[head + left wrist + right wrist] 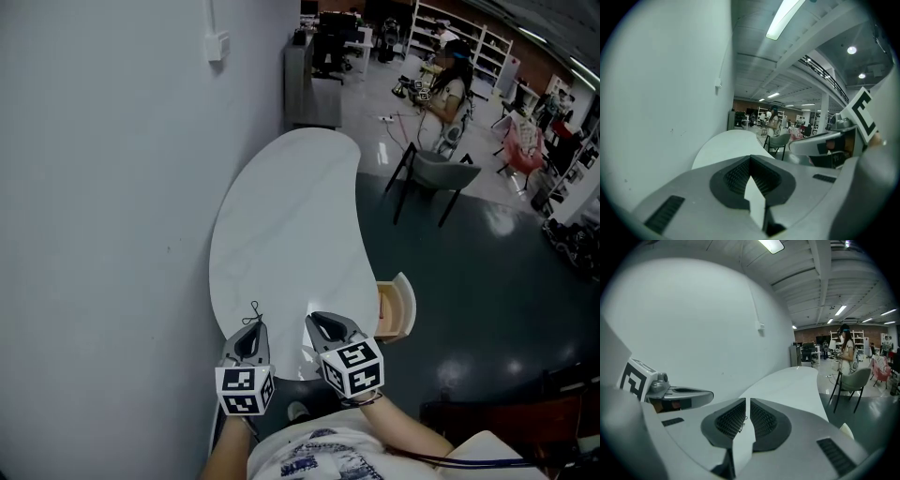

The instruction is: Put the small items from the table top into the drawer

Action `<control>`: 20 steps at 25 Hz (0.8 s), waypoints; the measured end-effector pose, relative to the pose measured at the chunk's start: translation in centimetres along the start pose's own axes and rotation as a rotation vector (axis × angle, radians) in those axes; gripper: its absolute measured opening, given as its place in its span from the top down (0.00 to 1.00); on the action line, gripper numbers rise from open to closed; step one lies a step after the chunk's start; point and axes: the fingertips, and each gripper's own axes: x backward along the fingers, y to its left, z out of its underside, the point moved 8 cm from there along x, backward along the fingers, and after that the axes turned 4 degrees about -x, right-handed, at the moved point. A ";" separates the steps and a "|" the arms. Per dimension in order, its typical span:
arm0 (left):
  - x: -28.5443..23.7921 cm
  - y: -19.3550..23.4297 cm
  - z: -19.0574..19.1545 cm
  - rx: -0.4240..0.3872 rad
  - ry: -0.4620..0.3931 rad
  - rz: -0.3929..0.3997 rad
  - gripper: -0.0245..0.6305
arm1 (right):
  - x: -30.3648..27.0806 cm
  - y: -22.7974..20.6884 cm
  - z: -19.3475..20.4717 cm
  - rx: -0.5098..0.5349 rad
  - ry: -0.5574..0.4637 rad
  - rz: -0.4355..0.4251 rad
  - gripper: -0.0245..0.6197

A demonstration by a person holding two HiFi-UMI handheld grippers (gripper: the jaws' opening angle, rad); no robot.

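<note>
STEP: judged final check; scan the table top [281, 216], no small items show on it | TARGET: drawer [395, 310] stands open at 3 o'clock of the right gripper [317, 323] | CLAWS: left gripper [253, 326] pads together, empty; right at a narrow slit, nothing clearly held | POSE: side by side at the table's 6 o'clock edge, tips toward 12 o'clock.
</note>
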 end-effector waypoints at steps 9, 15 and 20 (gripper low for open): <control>-2.2 2.0 1.0 0.057 0.033 -0.130 0.93 | -4.7 -1.2 -1.0 0.035 0.067 -0.117 0.89; -5.1 2.7 1.0 0.065 0.081 -0.211 0.93 | -8.6 -3.1 -2.6 0.072 0.117 -0.211 0.89; -7.2 3.0 0.6 0.093 0.104 -0.275 0.93 | -11.5 -4.4 -4.0 0.111 0.144 -0.296 0.89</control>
